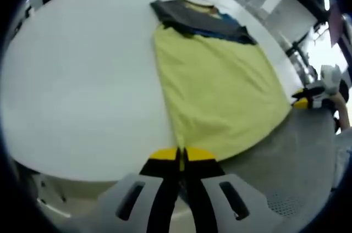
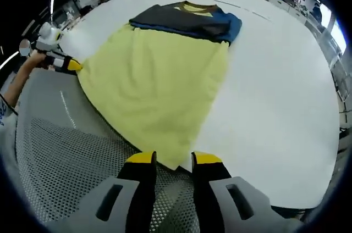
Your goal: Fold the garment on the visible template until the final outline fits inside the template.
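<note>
Left gripper clamped on T-shirt hem corner, right gripper parted at opposite corner; grasping step, next closing before folding.

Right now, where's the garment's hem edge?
Both views: the yellow garment lies on the white table, its hem at the near edge, one corner at the left gripper, the other by the right gripper.

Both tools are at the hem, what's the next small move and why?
Probably close the right tool on the near hem corner of the shirt. Its jaws stand apart with that corner lying between them, while the left tool looks shut on the other hem corner. With both corners held, the hem could be carried toward the collar.
</note>
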A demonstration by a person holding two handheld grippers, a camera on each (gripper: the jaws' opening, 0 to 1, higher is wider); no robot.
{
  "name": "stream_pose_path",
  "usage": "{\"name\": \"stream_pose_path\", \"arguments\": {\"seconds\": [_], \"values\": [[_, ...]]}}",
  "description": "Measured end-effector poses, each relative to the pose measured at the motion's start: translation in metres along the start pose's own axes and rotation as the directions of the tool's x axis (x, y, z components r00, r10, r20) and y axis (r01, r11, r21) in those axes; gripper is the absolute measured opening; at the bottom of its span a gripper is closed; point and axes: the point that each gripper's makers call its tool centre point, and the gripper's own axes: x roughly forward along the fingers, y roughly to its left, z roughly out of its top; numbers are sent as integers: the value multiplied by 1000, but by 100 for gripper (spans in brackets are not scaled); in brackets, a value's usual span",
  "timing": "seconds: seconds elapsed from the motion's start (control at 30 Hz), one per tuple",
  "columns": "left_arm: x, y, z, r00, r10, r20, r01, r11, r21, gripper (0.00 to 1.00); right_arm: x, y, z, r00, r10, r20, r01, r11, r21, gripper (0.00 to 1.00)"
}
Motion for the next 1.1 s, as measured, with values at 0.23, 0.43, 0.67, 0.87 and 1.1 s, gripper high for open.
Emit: {"name": "stream_pose_path", "arguments": {"seconds": [0.23, 0.43, 0.67, 0.87, 1.1], "values": [[0, -1, 1, 1000, 3, -9, -3, 1000, 4, 0, 10, -4, -6, 999, 15, -28, -13, 998, 68, 23], [1, 0, 1, 1000, 3, -10, -3, 1000, -1, 0, 12, -2, -8, 999, 31, -34, -29, 996, 79, 22], [1, 0, 1, 1000, 9, -20, -9, 1000, 6, 0, 13, -4, -9, 999, 22, -44, -18, 997, 75, 18], [1, 0, 2, 1000, 12, -23, -12, 1000, 7, 0, 14, -8, -9, 999, -1, -48, 4, 999, 53, 13], [2, 1, 2, 1000, 14, -25, -14, 1000, 16, 0, 15, -7, -9, 998, -23, -62, 24, 1000, 10, 11]]}}
